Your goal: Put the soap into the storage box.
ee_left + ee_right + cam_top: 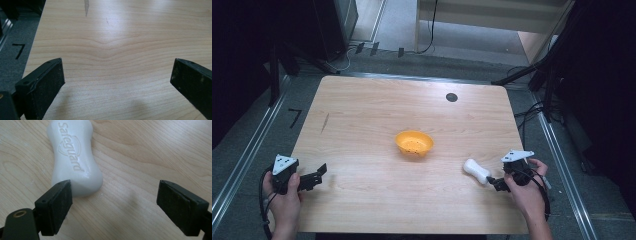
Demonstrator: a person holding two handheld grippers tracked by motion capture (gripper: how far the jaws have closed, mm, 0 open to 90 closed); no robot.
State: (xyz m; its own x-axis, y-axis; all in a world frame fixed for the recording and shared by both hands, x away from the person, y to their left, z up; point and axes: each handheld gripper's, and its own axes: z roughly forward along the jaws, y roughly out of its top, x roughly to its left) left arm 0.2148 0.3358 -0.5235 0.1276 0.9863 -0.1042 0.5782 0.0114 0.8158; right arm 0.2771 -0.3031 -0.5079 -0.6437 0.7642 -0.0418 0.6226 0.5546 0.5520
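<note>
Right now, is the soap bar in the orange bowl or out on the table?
Out. The soap bar lies flat on the table, apart from the orange bowl, just ahead of the open right gripper.

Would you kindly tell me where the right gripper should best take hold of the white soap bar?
Probably the narrow waist of the soap bar, fingers closing across its width from above. It lies flat on the table, and its wider rounded ends should keep it from slipping out.

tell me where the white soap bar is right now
In the high view the white soap bar lies flat on the table toward its right near side, right of the orange bowl and just ahead of the open right gripper.
</note>
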